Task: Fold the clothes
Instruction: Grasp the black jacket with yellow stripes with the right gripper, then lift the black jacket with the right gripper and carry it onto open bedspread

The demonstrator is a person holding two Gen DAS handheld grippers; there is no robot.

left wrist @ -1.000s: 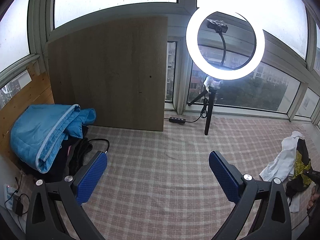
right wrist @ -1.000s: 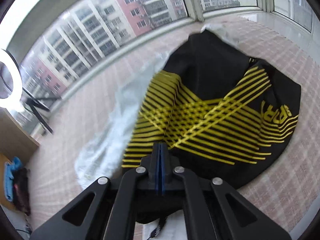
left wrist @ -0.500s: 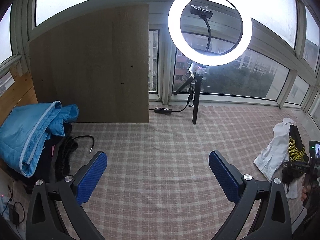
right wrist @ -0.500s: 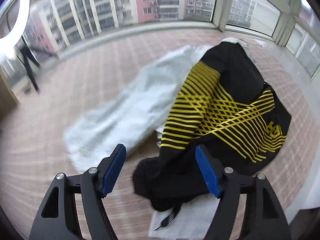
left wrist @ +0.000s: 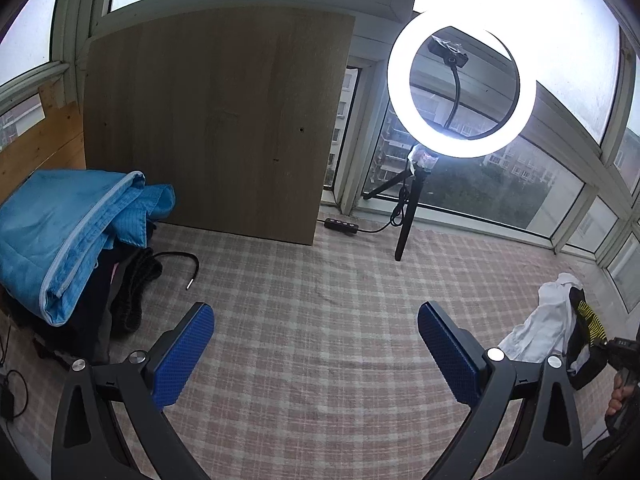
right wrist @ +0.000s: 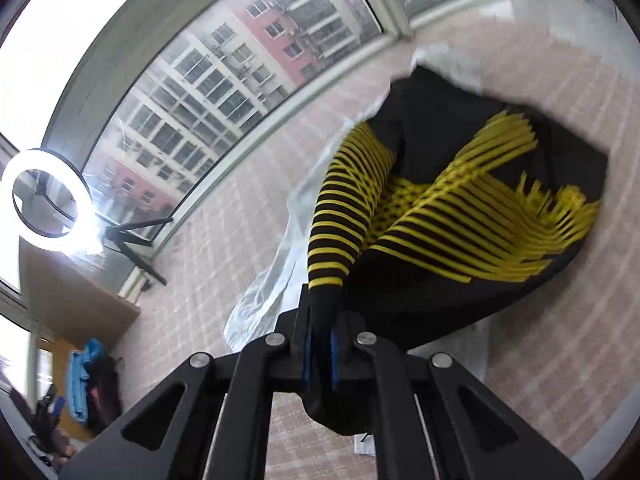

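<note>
My right tongs pinching the black and yellow top at six o'clock, my left tongs gaping wide over the checked cloth, gripping nothing

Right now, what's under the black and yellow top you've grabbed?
A white garment lies under the black and yellow top, showing along its left edge; the rest is covered, so what else lies beneath cannot be seen.

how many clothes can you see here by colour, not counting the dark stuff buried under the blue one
blue: 1, the blue jacket on the pile at the left
white: 1, the white garment spread on the checked cover
black and yellow: 1, the striped top, its cuff pinched in the right tool
total: 3
</note>
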